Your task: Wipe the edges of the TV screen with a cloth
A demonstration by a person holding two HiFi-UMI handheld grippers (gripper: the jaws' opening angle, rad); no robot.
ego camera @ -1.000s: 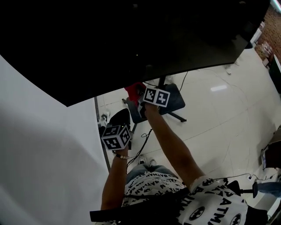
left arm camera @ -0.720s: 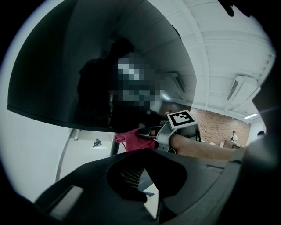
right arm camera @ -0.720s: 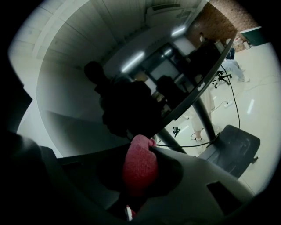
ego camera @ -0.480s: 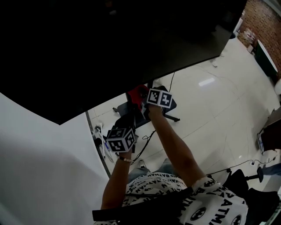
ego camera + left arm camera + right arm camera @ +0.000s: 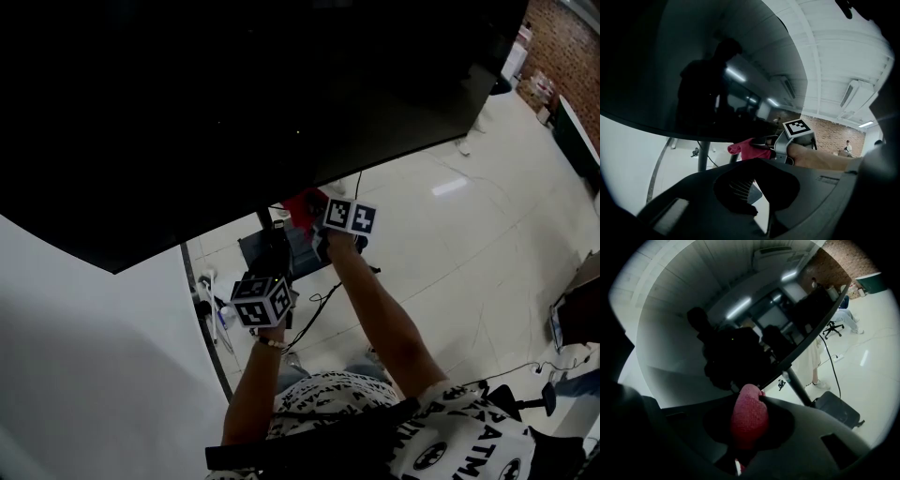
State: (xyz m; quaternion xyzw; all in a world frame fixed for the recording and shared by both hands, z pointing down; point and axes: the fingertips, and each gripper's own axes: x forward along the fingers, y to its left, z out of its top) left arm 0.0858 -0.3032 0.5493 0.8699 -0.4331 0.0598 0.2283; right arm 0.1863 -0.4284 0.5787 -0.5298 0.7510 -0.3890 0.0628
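Head view: TV screen [image 5: 234,103], black, fills the upper frame. Its lower edge runs from low left to high right. Right gripper [image 5: 319,225] holds a red cloth [image 5: 305,204] just below that edge and is the nearer to it. Left gripper [image 5: 275,248] hangs lower left, apart. The spacing of the two grippers matches a second ago, though more screen now shows.

Left gripper view: jaws look drawn together on nothing. The cloth [image 5: 747,149] lies ahead under the screen's rim.

Right gripper view: jaws clamped on the cloth [image 5: 749,420], with the screen edge directly beyond.
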